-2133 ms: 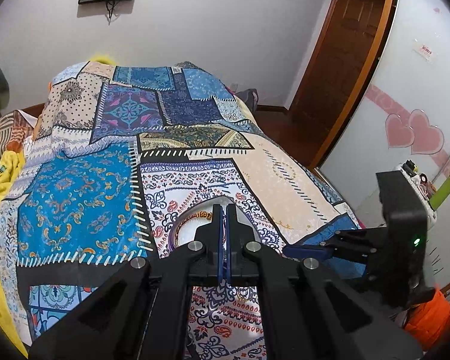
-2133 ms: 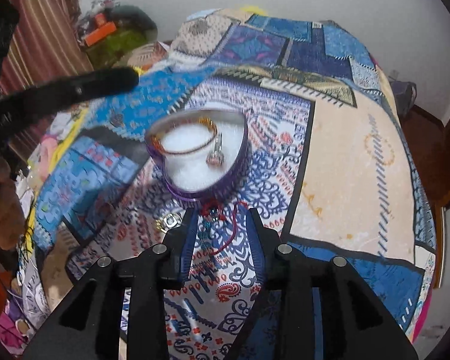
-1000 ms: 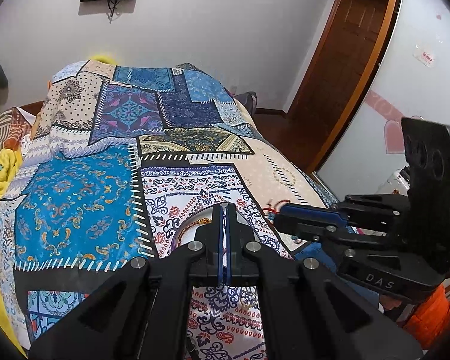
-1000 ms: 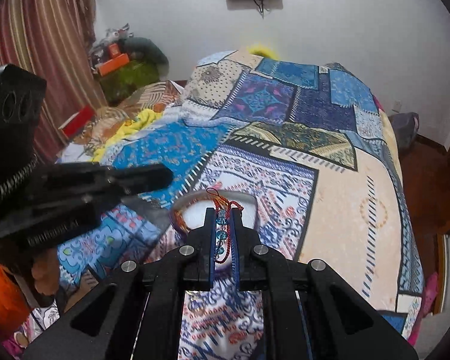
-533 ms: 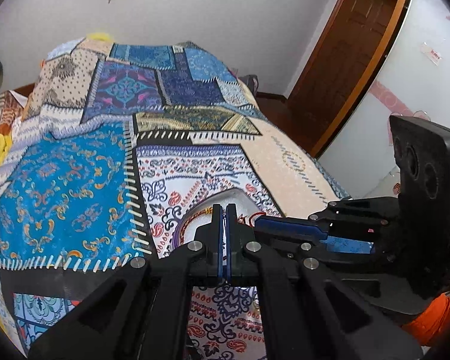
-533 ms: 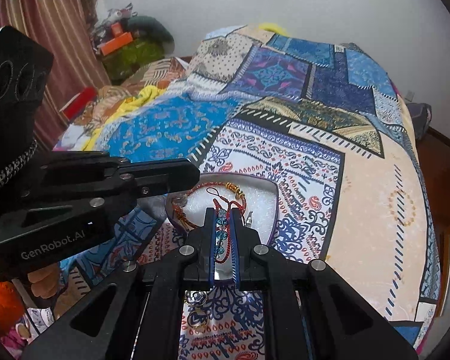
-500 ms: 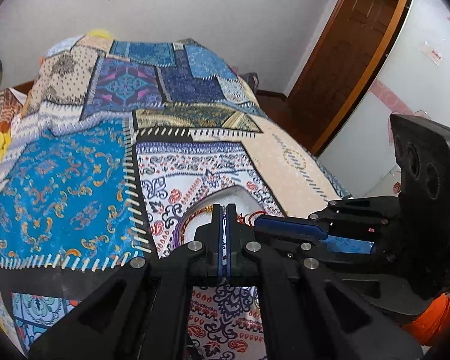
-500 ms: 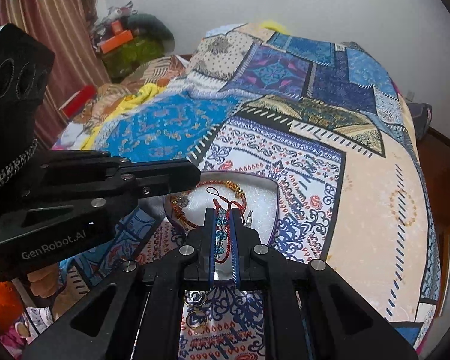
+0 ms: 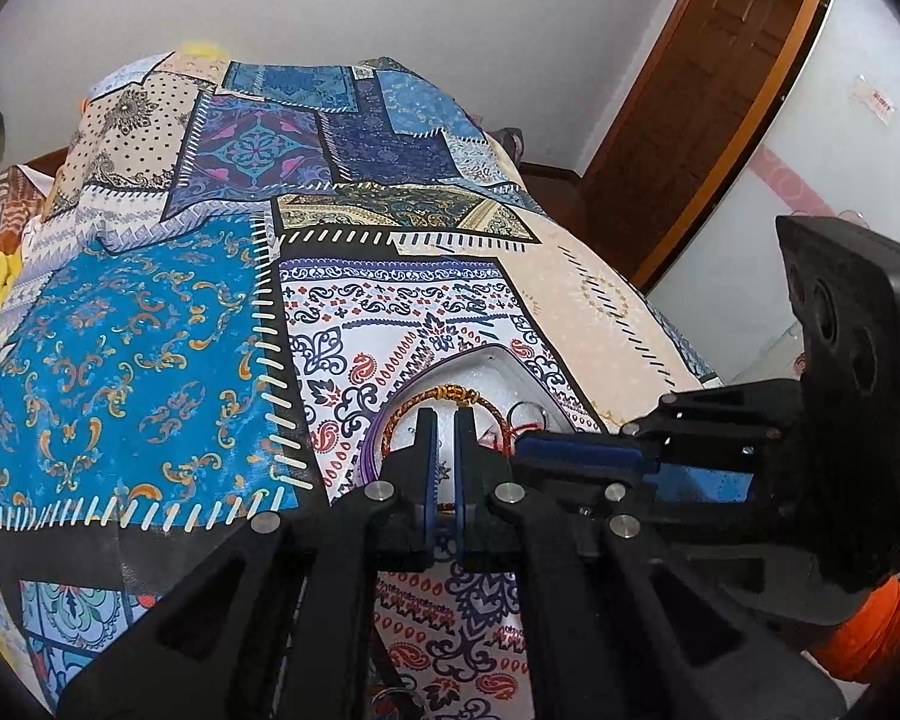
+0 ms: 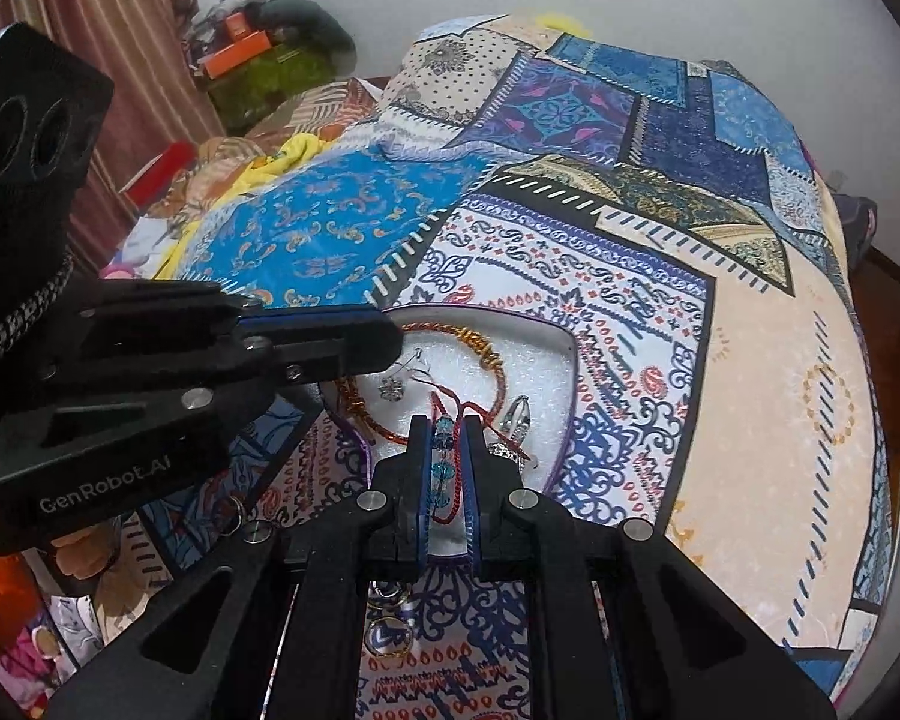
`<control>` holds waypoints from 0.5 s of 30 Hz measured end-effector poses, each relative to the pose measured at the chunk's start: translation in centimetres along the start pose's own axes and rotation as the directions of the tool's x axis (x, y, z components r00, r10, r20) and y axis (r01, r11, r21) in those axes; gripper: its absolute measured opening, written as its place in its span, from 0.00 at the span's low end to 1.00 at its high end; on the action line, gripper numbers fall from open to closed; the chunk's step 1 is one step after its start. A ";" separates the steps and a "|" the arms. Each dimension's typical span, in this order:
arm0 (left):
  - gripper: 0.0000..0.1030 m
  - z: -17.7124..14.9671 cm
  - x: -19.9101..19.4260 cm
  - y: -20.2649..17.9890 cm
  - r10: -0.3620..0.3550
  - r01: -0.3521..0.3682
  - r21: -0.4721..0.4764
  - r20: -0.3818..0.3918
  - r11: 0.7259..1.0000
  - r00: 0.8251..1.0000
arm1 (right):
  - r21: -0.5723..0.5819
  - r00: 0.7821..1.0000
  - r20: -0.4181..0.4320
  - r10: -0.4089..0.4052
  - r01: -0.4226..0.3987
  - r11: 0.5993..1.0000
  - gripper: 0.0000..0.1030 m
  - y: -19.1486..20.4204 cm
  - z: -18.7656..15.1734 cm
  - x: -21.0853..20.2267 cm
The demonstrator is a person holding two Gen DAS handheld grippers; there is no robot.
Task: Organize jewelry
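Note:
A heart-shaped purple box (image 10: pixel 561 354) with white padding lies on the patchwork bedspread (image 10: pixel 750 360); it also shows in the left wrist view (image 9: pixel 510 363). Inside it are a red-gold bangle (image 10: pixel 480 339), a small silver earring (image 10: pixel 392 388) and a clear drop pendant (image 10: pixel 517 414). My right gripper (image 10: pixel 446 429) is over the box, its jaws slightly apart around a red cord bracelet with blue beads (image 10: pixel 443 450). My left gripper (image 9: pixel 440 423) is slightly open and empty at the box's left rim, above the bangle (image 9: pixel 450 391).
Small rings and a round pendant (image 10: pixel 390 636) lie on the bedspread in front of the box. A cluttered pile of cloth and boxes (image 10: pixel 240 60) sits at the far left of the bed. A wooden door (image 9: pixel 708 96) stands at the right.
Both grippers have lowered closer to the box. The right jaws have opened a little around the bracelet, and the left jaws have parted slightly.

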State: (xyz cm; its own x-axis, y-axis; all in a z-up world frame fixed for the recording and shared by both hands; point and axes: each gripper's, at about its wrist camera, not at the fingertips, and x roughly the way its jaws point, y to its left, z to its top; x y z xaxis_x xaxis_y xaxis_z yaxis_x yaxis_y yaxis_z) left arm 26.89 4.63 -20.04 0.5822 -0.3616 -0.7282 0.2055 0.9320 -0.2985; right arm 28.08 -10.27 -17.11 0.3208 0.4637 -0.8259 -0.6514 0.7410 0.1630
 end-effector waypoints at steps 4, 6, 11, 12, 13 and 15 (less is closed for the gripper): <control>0.07 -0.1 -0.9 -0.2 0.017 -0.017 0.000 0.012 1.000 1.000 | 0.008 1.000 0.015 -0.016 0.016 1.000 0.20 -0.1 0.1 -0.7; 0.10 -0.1 -1.4 -0.2 0.023 -0.023 -0.002 0.019 1.000 1.000 | 0.015 0.999 0.028 -0.026 0.026 1.000 0.31 -0.1 0.0 -1.2; 0.17 -0.4 -3.0 -0.5 0.053 -0.053 0.007 0.040 0.999 0.998 | 0.017 0.997 0.059 -0.042 0.041 0.999 0.37 0.1 0.1 -2.5; 0.17 -0.4 -3.3 -0.5 0.060 -0.060 0.009 0.045 0.998 0.997 | 0.015 0.997 0.065 -0.048 0.047 0.999 0.37 0.2 0.1 -2.9; 0.19 -0.5 -3.7 -0.6 0.067 -0.068 0.011 0.050 0.998 0.997 | 0.015 0.996 0.070 -0.053 0.052 0.999 0.37 0.3 0.1 -3.1; 0.22 -0.8 -4.5 -0.7 0.087 -0.088 0.015 0.059 0.996 0.994 | 0.013 0.995 0.076 -0.059 0.058 0.998 0.37 0.5 0.0 -3.6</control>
State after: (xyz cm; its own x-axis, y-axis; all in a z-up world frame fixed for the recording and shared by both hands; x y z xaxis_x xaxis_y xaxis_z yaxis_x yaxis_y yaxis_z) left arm 23.51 5.58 -17.09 0.6434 -0.2774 -0.7135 0.1651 0.9604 -0.2245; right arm 26.62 -11.59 -14.04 0.4101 0.4548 -0.7905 -0.6226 0.7730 0.1218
